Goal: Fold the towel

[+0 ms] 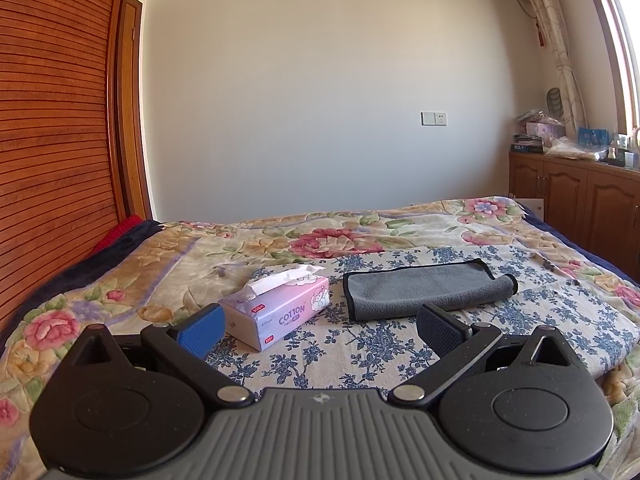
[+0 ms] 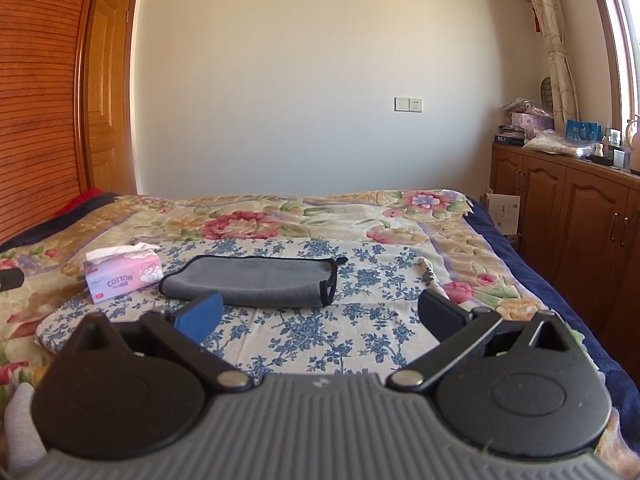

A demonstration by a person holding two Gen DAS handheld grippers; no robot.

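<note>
A grey towel (image 1: 424, 290) with black edging lies folded on a blue-flowered cloth (image 1: 360, 352) spread over the bed. In the right wrist view the same towel (image 2: 256, 282) sits ahead and a little left. My left gripper (image 1: 320, 330) hovers above the cloth, short of the towel, open with nothing between its fingers. My right gripper (image 2: 320, 314) is also open and holds nothing, just short of the towel's near edge.
A pink tissue box (image 1: 276, 310) labelled COTTON stands left of the towel, also visible as the tissue box (image 2: 122, 274) in the right wrist view. A floral blanket (image 2: 256, 220) covers the bed. Wooden cabinets (image 2: 568, 216) with clutter on top line the right wall; a slatted wooden panel (image 1: 52, 120) stands at left.
</note>
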